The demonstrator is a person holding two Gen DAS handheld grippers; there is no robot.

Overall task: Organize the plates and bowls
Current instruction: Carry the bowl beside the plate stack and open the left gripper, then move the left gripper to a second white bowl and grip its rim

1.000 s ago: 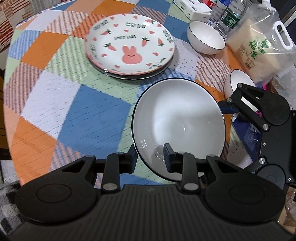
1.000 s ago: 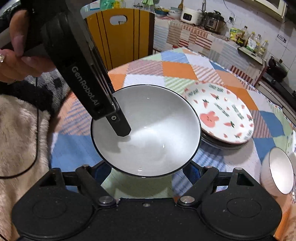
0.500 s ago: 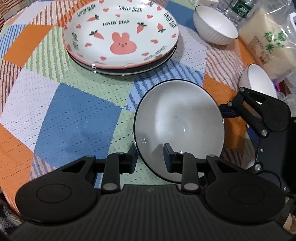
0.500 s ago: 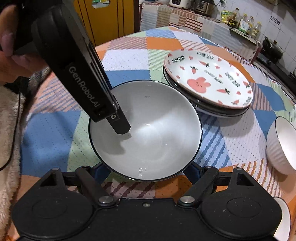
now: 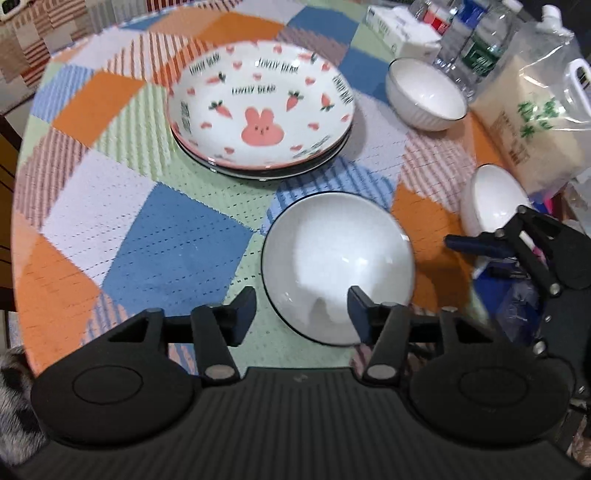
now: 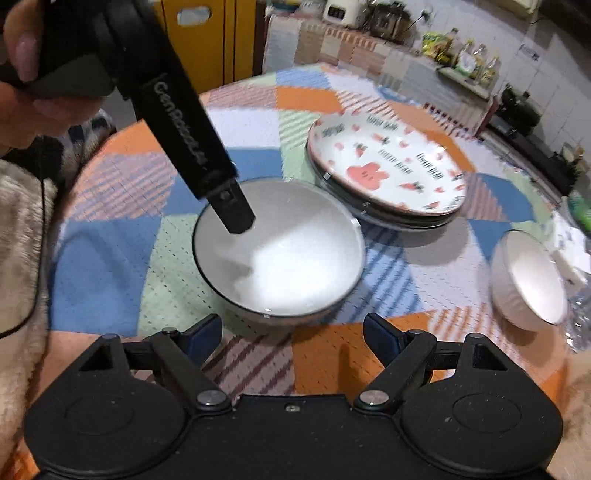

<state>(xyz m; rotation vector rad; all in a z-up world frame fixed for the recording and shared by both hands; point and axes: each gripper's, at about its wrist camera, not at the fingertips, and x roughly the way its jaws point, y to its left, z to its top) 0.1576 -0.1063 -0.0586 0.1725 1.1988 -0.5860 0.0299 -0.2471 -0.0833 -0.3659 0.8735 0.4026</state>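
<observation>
A large white bowl with a dark rim (image 5: 336,258) (image 6: 288,258) stands on the patchwork tablecloth, just in front of a stack of plates topped by a rabbit-and-carrot plate (image 5: 262,110) (image 6: 388,170). My left gripper (image 5: 301,310) straddles the bowl's near rim and its jaws are opening, with neither pad pressing on it. In the right wrist view one of its fingers (image 6: 236,214) reaches inside the bowl. My right gripper (image 6: 293,334) is open and empty, a little short of the bowl's edge. Its fingers (image 5: 465,243) show at the right of the left wrist view.
Two small white bowls (image 5: 424,92) (image 5: 495,199) sit to the right of the plates; one shows as (image 6: 528,280). A bag of rice (image 5: 535,122), water bottles (image 5: 476,44) and a white box (image 5: 399,33) crowd the far right. A person's hand (image 6: 26,85) holds the left gripper.
The bowl, held by its rim in the left gripper, has come down onto the cloth near the plates. The left jaws have spread off the rim. The right gripper has drawn back from under it.
</observation>
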